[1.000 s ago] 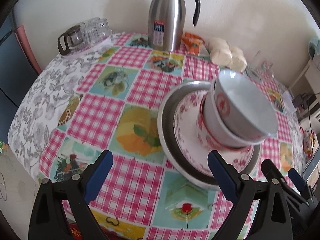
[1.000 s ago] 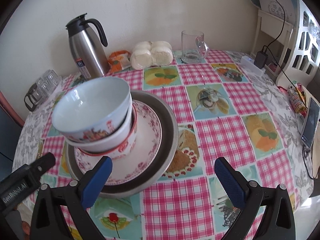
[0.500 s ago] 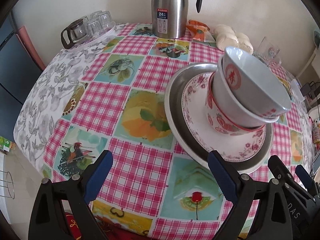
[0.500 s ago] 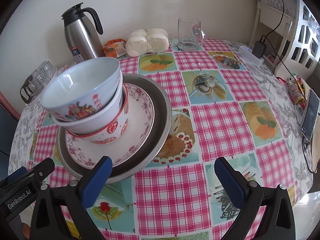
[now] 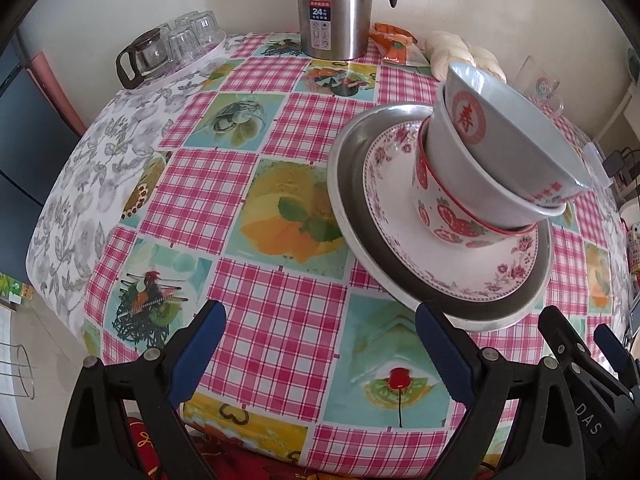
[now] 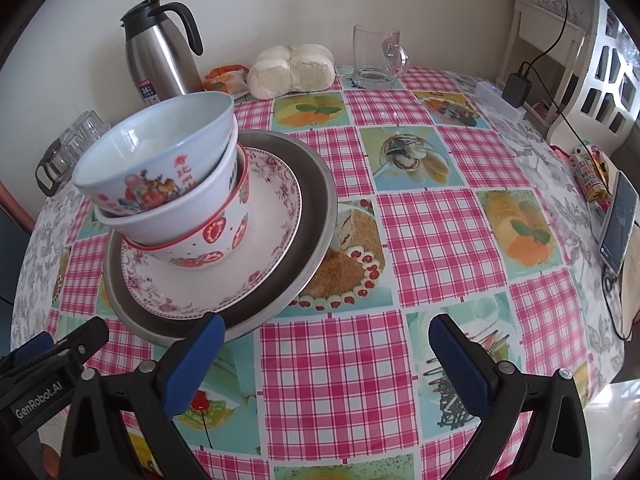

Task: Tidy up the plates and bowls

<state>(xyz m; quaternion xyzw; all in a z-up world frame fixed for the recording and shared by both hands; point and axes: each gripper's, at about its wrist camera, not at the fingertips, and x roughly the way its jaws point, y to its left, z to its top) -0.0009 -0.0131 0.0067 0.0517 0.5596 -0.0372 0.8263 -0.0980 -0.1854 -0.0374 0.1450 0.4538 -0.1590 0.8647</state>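
One stack stands on the round table: a steel plate (image 5: 348, 216) (image 6: 316, 208) at the bottom, a floral plate (image 5: 472, 272) (image 6: 276, 216) on it, then a strawberry bowl (image 5: 448, 220) (image 6: 216, 236), a plain white bowl (image 6: 168, 216) and a pale blue bowl (image 5: 508, 136) (image 6: 160, 152) on top. My left gripper (image 5: 320, 344) is open near the table's front edge, left of and below the stack. Just right of the stack's near rim, my right gripper (image 6: 326, 344) is open too. Neither holds anything.
At the back stand a steel thermos (image 5: 334, 8) (image 6: 160, 60), a tray of glasses with a small glass pot (image 5: 168, 52), an orange packet (image 5: 396, 44), steamed buns (image 6: 292, 66) and a glass mug (image 6: 376, 58). A phone (image 6: 618, 220) and cables lie at the right edge.
Both grippers have drawn back toward the table's front edge and lower, so the stack sits farther off. The stack itself has not moved. Both stay open.
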